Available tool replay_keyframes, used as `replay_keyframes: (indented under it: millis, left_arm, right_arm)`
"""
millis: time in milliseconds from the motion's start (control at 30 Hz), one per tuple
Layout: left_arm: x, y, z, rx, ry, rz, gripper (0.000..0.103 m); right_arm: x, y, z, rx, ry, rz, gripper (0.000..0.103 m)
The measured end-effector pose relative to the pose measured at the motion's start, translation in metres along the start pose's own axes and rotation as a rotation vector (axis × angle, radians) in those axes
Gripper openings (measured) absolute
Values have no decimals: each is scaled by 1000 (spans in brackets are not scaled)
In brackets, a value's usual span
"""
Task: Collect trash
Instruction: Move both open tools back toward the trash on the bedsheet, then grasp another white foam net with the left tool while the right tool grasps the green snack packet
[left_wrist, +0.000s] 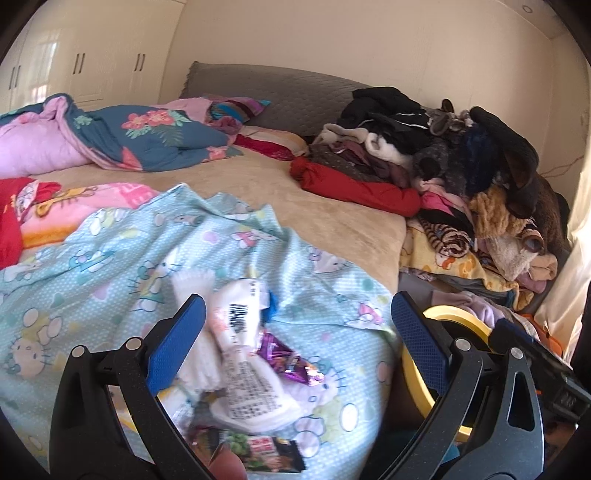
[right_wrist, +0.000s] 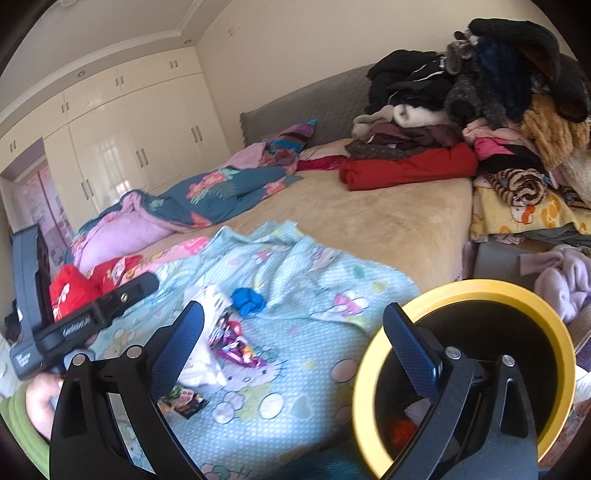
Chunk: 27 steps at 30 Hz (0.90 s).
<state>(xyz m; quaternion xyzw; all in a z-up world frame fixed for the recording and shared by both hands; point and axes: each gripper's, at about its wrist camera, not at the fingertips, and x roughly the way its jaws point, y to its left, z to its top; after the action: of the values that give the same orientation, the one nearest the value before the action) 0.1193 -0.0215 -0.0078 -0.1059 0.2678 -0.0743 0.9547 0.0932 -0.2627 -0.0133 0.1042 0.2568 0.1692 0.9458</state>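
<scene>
Left wrist view takes in the bed (left_wrist: 332, 206), which fills most of the room ahead, its tan sheet bare in the middle; cream wardrobes (right_wrist: 140, 140) line the far wall and a grey headboard (left_wrist: 295, 96) stands behind the pillows. On the right side of the bed a heap of clothes (left_wrist: 461, 155) is piled high, and a floral quilt (left_wrist: 147, 136) is bunched on the left, so the only clear working area is the pale blue cartoon blanket (left_wrist: 92, 258) spread at the near edge. Beside the bed stands a black bin with a yellow rim (right_wrist: 554, 332), placed close, probably so wrappers can be dropped in with a short reach; some scraps already lie at its bottom. The trash sits in a loose cluster on the blanket: white wrappers (left_wrist: 251, 398), a purple foil wrapper (left_wrist: 291, 362), a dark snack packet (left_wrist: 266, 454) and a blue crumpled scrap (right_wrist: 248, 301). The left tongs (left_wrist: 295, 350) are spread wide and empty, hanging over the white wrappers. The right tongs (right_wrist: 295, 347) are likewise released and hold nothing, with 1 finger over the bin's mouth.
</scene>
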Motion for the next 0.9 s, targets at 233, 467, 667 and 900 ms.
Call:
replay_keyframes:
  millis: [233, 467, 667, 900]
  left_arm:
    - [1, 38, 4, -60, 16, 49, 93]
    - [6, 70, 4, -124, 49, 84, 93]
    - [8, 92, 4, -169, 64, 108, 93]
    - [14, 109, -1, -202, 112, 87, 92]
  right_arm:
    - [9, 25, -8, -49, 35, 33, 95]
    - [18, 46, -17, -89, 71, 62, 95]
    - [26, 62, -25, -118, 108, 90, 95]
    - [36, 83, -39, -179, 169, 132, 95]
